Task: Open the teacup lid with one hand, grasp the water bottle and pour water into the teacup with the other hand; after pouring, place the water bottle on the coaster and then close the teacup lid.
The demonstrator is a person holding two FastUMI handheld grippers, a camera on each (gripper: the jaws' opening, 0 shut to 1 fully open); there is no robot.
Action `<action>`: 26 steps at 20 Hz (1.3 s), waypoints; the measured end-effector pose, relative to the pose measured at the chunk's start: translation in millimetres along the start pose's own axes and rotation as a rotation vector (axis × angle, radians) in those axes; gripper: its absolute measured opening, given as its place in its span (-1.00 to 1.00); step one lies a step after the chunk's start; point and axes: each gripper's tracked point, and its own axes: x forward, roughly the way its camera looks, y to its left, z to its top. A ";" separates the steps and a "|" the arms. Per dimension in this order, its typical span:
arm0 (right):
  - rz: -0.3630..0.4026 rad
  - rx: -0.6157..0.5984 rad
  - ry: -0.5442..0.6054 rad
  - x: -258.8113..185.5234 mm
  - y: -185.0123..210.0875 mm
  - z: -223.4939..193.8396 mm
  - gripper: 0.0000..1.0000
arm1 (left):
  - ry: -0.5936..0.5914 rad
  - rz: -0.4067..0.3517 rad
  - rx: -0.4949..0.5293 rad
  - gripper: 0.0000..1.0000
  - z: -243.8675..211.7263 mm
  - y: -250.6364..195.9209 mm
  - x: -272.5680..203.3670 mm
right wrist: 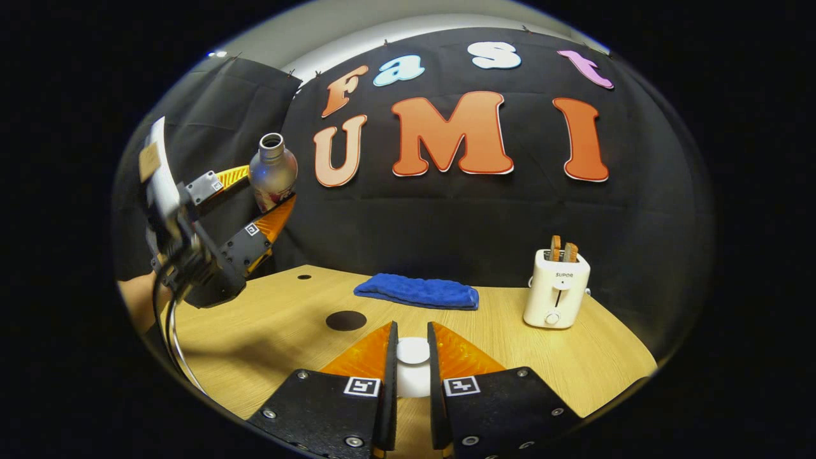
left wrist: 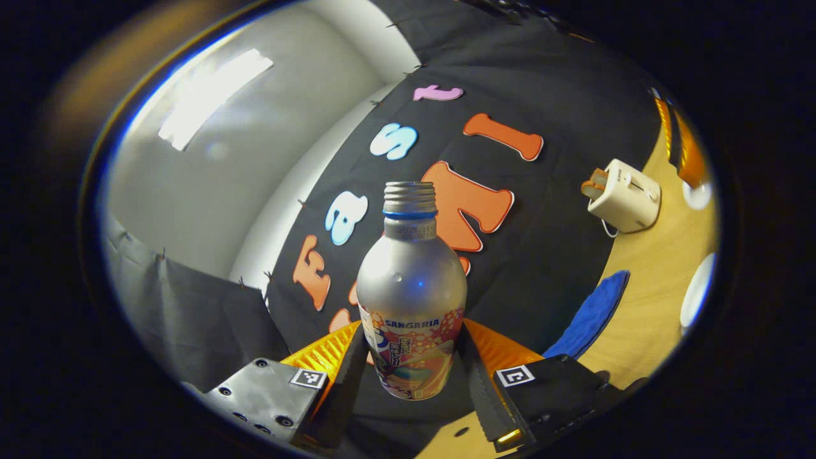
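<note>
At the bottom centre of the right gripper view, the right gripper [right wrist: 413, 373] is clamping its jaws on the white teacup lid [right wrist: 413, 352], a small, smooth knob that looks light but likely brittle. Beyond it, the coaster [right wrist: 346, 320] is lying on the desk [right wrist: 274, 331]. At upper left, the left gripper [right wrist: 266, 199] is holding the water bottle [right wrist: 273, 171] aloft, uncapped; its slick metal body is sitting between the jaws at the labelled lower half, a sensible hold for tipping.
</note>
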 end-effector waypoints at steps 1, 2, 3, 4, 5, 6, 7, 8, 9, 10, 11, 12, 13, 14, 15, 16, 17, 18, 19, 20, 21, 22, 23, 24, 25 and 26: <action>0.005 -0.006 -0.001 1.4 4.2 0.7 -0.55 | 0.037 -0.014 -0.068 0.62 -8.6 -5.2 1.9; 0.011 -0.011 0.000 3.3 7.7 1.6 -0.56 | 0.077 -0.034 -0.132 0.62 -17.5 -11.7 4.6; 0.018 -0.013 0.003 4.7 11.6 0.4 -0.56 | 0.112 -0.055 -0.195 0.62 -27.3 -20.3 9.9; 0.024 -0.011 0.006 6.4 14.9 0.6 -0.55 | 0.147 -0.075 -0.251 0.62 -39.5 -29.5 12.4; 0.031 -0.012 0.006 7.6 18.8 0.5 -0.55 | 0.180 -0.098 -0.304 0.62 -49.0 -39.6 15.3; 0.035 -0.016 0.008 9.3 21.6 -0.4 -0.56 | 0.214 -0.113 -0.352 0.63 -56.8 -46.9 18.6; 0.037 -0.021 0.012 11.2 24.0 -2.6 -0.55 | 0.248 -0.129 -0.403 0.62 -65.3 -51.7 18.0; 0.039 -0.025 0.017 13.2 25.8 -3.8 -0.55 | 0.279 -0.141 -0.459 0.62 -72.8 -56.3 15.1; 0.042 -0.027 0.023 15.5 27.4 -5.6 -0.55 | 0.308 -0.174 -0.533 0.62 -78.8 -69.4 14.9; 0.045 -0.028 0.026 16.8 29.1 -6.4 -0.55 | 0.324 -0.204 -0.608 0.62 -84.3 -84.3 13.9; 0.050 -0.031 0.029 18.4 31.4 -8.5 -0.56 | 0.355 -0.223 -0.667 0.53 -93.1 -94.7 13.1; 0.055 -0.035 0.030 19.5 33.1 -9.1 -0.56 | 0.382 -0.240 -0.715 0.63 -100.6 -101.6 12.5; 0.059 -0.040 0.032 21.7 34.5 -10.6 -0.55 | 0.410 -0.242 -0.756 0.62 -108.2 -109.4 12.6; 0.066 -0.046 0.035 23.0 36.5 -12.3 -0.55 | 0.434 -0.248 -0.795 0.55 -115.5 -117.5 14.6; 0.067 -0.049 0.040 25.3 36.7 -14.4 -0.56 | 0.457 -0.253 -0.826 0.62 -121.7 -123.8 14.7; 0.071 -0.050 0.049 28.0 37.0 -17.1 -0.56 | 0.478 -0.259 -0.849 0.62 -127.8 -131.1 15.3; 0.073 -0.050 0.063 30.2 37.6 -21.8 -0.56 | 0.498 -0.265 -0.867 0.62 -133.5 -138.1 16.8; 0.073 -0.053 0.073 33.2 37.4 -25.1 -0.55 | 0.518 -0.272 -0.884 0.62 -137.7 -143.8 16.3; 0.072 -0.060 0.081 34.4 38.3 -29.3 -0.55 | 0.538 -0.275 -0.907 0.63 -142.2 -148.3 18.0; 0.071 -0.067 0.089 35.9 37.9 -32.8 -0.55 | 0.557 -0.277 -0.929 0.63 -147.3 -151.2 18.1; 0.076 -0.072 0.094 37.3 39.2 -35.4 -0.55 | 0.575 -0.275 -0.944 0.63 -152.9 -154.9 18.3; 0.079 -0.075 0.099 39.1 40.5 -37.7 -0.55 | 0.592 -0.279 -0.957 0.70 -158.5 -160.0 16.8; 0.084 -0.076 0.101 40.4 41.4 -39.2 -0.55 | 0.614 -0.282 -0.964 0.70 -163.9 -163.6 16.0; 0.087 -0.075 0.102 42.1 41.8 -40.9 -0.55 | 0.634 -0.285 -0.967 0.63 -170.7 -169.9 19.0; 0.091 -0.074 0.105 43.3 42.5 -43.1 -0.55 | 0.651 -0.290 -0.966 0.63 -175.3 -174.6 20.8; 0.097 -0.070 0.113 45.8 42.7 -46.4 -0.55 | 0.661 -0.289 -0.961 0.55 -179.0 -177.4 22.6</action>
